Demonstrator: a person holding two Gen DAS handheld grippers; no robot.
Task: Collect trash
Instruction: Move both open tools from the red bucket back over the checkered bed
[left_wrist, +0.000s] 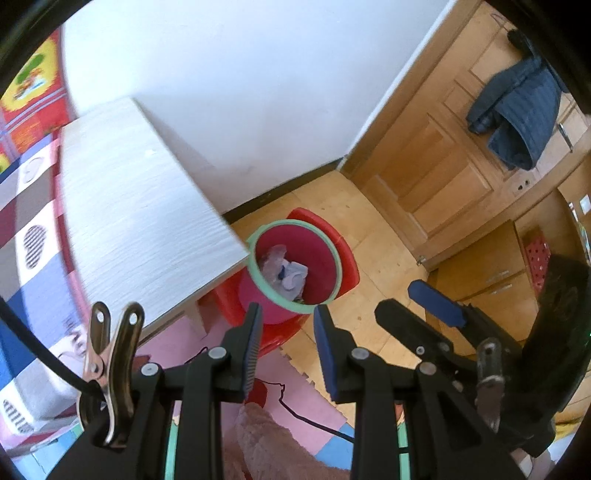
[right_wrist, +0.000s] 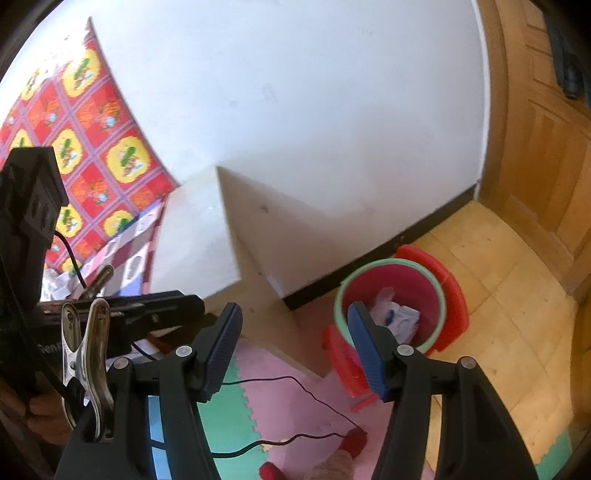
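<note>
While both tools hang above the floor with nothing between their pads, the left gripper (left_wrist: 286, 332) shows a narrow empty gap and the right gripper (right_wrist: 295, 345) stands wider apart, also empty. Just below them lie the foam floor mats (right_wrist: 236, 410), crossed by a thin black cable (right_wrist: 295, 384) that could snag a finger on a low pass. Farther on, the pink trash bin (left_wrist: 295, 266) with its green rim sits on the wooden floor, tucked against a red stool (left_wrist: 343, 258) and just beside the corner of the white table (left_wrist: 140, 206); crumpled white trash (left_wrist: 286, 273) already lies inside it. I judge that corner to be the main hazard: a drop from this side could clip the table edge, or nudge the light bin and tip it off balance. No loose trash is visible outside the bin in either view. Beyond stand the white wall (left_wrist: 240, 74) and a wooden door (left_wrist: 461, 129) with a dark jacket (left_wrist: 517, 110) hanging on it. The only writing, on the black device at the left of the right wrist view, is cut off and too blurred to read.
</note>
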